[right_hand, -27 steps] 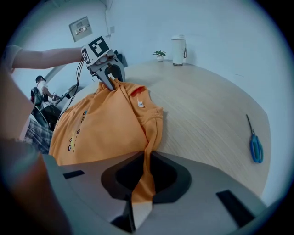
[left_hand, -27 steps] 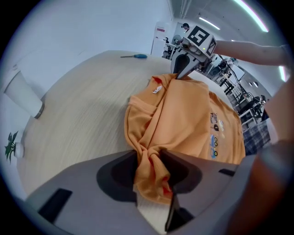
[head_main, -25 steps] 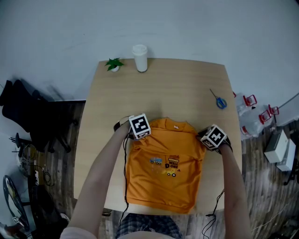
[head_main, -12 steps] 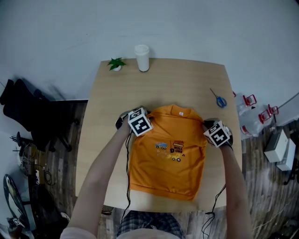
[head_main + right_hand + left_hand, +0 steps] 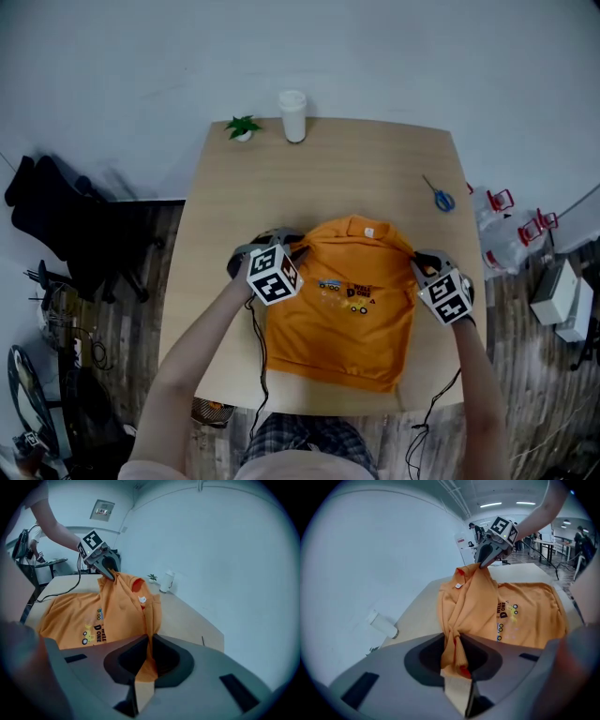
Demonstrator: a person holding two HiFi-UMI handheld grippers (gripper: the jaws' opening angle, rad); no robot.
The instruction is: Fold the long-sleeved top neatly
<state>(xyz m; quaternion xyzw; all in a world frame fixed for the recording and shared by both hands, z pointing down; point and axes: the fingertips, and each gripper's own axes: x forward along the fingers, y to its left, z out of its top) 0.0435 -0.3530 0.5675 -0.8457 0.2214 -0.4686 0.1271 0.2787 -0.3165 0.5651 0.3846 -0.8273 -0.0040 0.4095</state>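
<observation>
My left gripper [image 5: 457, 667] has just tightened its jaws, and they now pinch a bunched fold of the orange long-sleeved top [image 5: 349, 314] at the shoulder on my left. My right gripper [image 5: 145, 660] has its jaws nearly together, clamping the other shoulder. Both shoulders are lifted above the table [image 5: 328, 169] with the collar stretched between them. The hem seems to rest near the table's near edge, printed front up.
</observation>
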